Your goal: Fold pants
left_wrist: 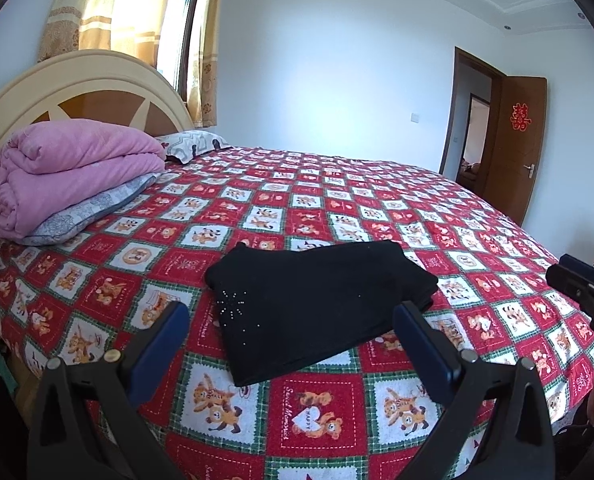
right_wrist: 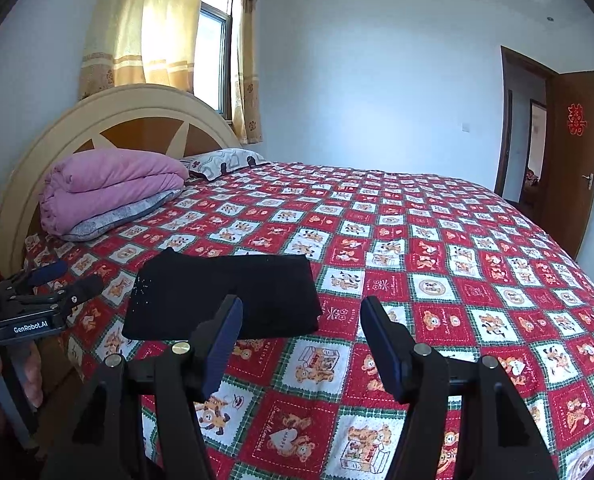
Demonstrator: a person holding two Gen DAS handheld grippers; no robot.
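Lying folded: one pants (left_wrist: pixel 317 304), two tools.

- Your pants (left_wrist: pixel 317 300) are matt black cloth, soft-looking, with small shiny studs (left_wrist: pixel 233 300) at their 9 o'clock edge.
- The bedspread (left_wrist: pixel 377 208) under them is printed woven cloth, matt, slightly nubby.
- At 10 o'clock, the pink quilt (left_wrist: pixel 69 168) looks like soft, fuzzy fabric.
- The headboard (right_wrist: pixel 137 104) is smooth painted wood with brown panels, low sheen.
- Your left tool (left_wrist: pixel 293 332) has matt black plastic arms, dark blue ribbed pads and brass-coloured metal pins.
- At 2 o'clock, the door (right_wrist: pixel 573 152) is glossy brown wood.
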